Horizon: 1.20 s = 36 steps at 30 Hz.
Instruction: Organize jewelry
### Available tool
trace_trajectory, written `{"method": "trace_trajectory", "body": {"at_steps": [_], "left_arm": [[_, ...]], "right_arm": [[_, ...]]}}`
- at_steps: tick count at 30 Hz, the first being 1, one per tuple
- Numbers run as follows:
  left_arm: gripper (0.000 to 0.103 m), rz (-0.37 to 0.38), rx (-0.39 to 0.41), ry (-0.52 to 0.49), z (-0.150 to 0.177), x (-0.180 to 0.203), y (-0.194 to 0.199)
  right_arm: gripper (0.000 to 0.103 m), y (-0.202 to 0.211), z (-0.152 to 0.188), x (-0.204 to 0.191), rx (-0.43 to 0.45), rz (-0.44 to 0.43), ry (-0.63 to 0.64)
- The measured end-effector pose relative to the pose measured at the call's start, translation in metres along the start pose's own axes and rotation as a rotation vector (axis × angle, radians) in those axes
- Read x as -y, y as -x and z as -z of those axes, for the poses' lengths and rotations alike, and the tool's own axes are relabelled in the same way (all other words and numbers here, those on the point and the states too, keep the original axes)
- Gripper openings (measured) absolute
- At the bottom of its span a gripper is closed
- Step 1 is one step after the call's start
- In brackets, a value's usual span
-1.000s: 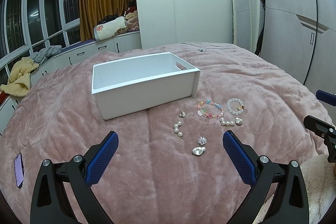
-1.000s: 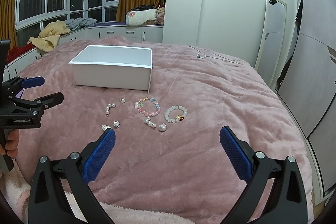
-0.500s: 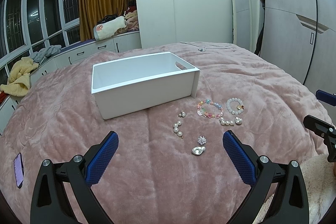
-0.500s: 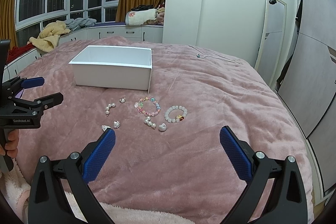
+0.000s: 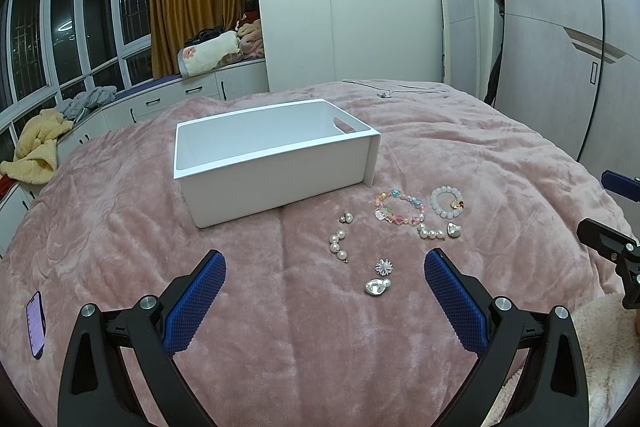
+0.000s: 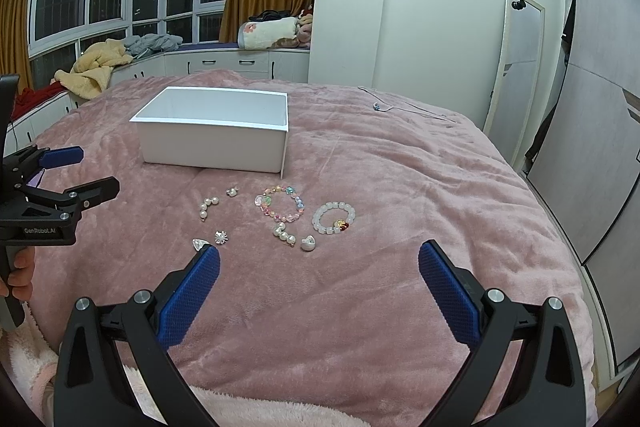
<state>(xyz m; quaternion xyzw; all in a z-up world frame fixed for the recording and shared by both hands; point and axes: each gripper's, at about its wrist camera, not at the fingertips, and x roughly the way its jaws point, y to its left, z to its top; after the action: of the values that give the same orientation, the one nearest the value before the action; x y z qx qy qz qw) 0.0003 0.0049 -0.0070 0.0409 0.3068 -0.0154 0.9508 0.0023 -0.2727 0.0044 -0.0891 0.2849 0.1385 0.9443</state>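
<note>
An empty white box [image 5: 276,167] [image 6: 212,143] stands on the pink blanket. In front of it lie several jewelry pieces: a colourful bead bracelet [image 5: 399,207] [image 6: 280,205], a white bead bracelet [image 5: 447,202] [image 6: 334,219], a pearl strand [image 5: 338,245] [image 6: 208,207], a small stud [image 5: 346,217], a flower piece [image 5: 384,267] and a silver heart [image 5: 377,286]. My left gripper [image 5: 324,269] is open and empty, held above the blanket short of the jewelry. My right gripper [image 6: 319,261] is open and empty, also short of the jewelry.
A phone [image 5: 35,325] lies on the blanket at the left. A thin necklace or cord [image 6: 400,107] lies far back on the bed. A window bench with clothes [image 6: 100,67], a mirror [image 5: 460,27] and a wardrobe [image 5: 560,47] surround the bed.
</note>
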Motion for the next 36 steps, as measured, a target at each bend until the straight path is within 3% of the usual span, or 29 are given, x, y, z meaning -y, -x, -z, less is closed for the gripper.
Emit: {"method": "trace_trajectory", "body": {"at_steps": [20, 29, 36], "left_arm": [[0.101, 0.01, -0.006, -0.006, -0.005, 0.0, -0.002], [0.101, 0.012, -0.026, -0.005, -0.028, -0.009, -0.014], [0.101, 0.032, -0.08, -0.026, -0.044, -0.01, -0.047]], "right_arm": [[0.098, -0.003, -0.006, 0.005, -0.023, -0.026, -0.012], [0.098, -0.026, -0.036, 0.009, -0.052, 0.0, 0.009], [0.098, -0.069, -0.067, 0.02, -0.092, 0.057, 0.014]]}}
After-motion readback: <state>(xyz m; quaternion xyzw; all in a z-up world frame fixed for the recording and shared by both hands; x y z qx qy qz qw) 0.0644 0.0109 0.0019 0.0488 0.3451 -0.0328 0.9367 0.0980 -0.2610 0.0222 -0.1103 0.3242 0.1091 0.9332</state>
